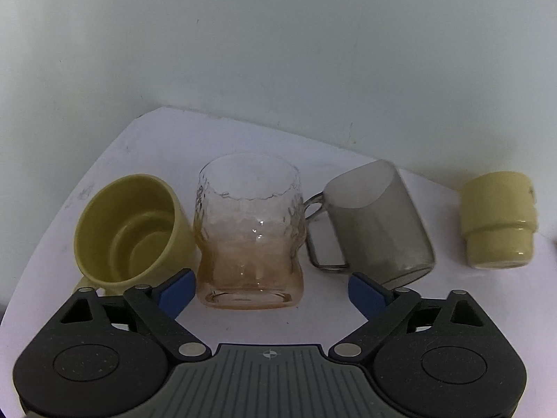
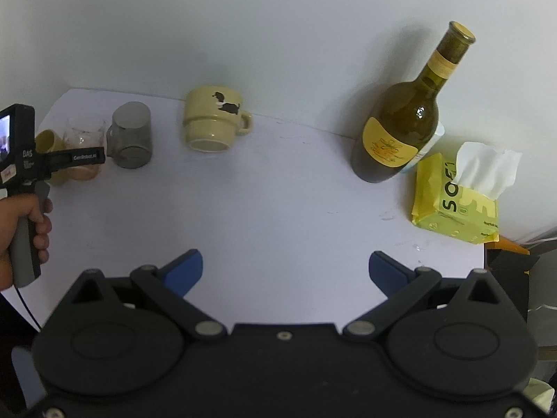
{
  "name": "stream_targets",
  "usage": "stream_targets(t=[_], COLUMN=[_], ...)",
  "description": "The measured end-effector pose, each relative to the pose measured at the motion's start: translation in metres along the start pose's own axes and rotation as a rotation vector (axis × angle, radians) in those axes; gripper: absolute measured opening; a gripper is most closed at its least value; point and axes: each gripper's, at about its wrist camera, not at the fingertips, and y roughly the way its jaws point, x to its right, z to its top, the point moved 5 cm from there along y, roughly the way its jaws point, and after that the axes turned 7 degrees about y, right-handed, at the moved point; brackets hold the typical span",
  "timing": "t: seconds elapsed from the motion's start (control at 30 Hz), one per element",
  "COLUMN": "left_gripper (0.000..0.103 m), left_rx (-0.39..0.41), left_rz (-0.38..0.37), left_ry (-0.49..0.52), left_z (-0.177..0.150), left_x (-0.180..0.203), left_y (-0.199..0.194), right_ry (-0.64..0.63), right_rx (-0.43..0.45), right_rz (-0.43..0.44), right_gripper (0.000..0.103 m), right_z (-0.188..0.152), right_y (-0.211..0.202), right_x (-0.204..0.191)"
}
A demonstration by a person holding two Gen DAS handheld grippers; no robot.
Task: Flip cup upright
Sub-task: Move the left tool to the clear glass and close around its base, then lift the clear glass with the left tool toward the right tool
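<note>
Left gripper (image 1: 269,291): fingers spread wide, nothing between the pads, centred on the amber-tinted glass (image 1: 249,233). Glass stands upright, mouth up, near the far left corner of the table (image 2: 278,209); judged already righted or not a target. Yellow cup (image 1: 128,230) lies tipped on its side just left of the glass, mouth toward the camera, touching or nearly so; cannot tell. Grey smoked mug (image 1: 376,223) sits mouth-down just right of the glass. Yellow mug with dog print (image 2: 214,120) also mouth-down, further along the far edge. Right gripper (image 2: 285,271): spread, empty, over open table centre. Bottle (image 2: 400,115) and tissue pack (image 2: 456,198) crowd the far right corner. Cups are closely packed; open room lies toward the near edge.
</note>
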Motion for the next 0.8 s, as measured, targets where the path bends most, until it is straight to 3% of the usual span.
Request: stream_targets(t=[0.17,0.57,0.8], left_gripper=[0.069,0.067,0.067], left_rx=[-0.057,-0.067,-0.095], left_rz=[0.018,-0.017,-0.060], left_ry=[-0.062,-0.087,-0.094], left_z=[-0.004,-0.022,-0.058], left_x=[-0.008,-0.014,-0.005], left_y=[0.015,0.012,-0.010], right_ry=[-0.027,-0.064,-0.069], right_rx=[-0.008,-0.009,0.008], right_rz=[0.014,0.034,0.054], right_gripper=[0.103,0.103,0.103], right_z=[-0.002,-0.007,-0.008], right_y=[0.000,-0.005,-0.009], right_x=[0.000,-0.009,-0.017])
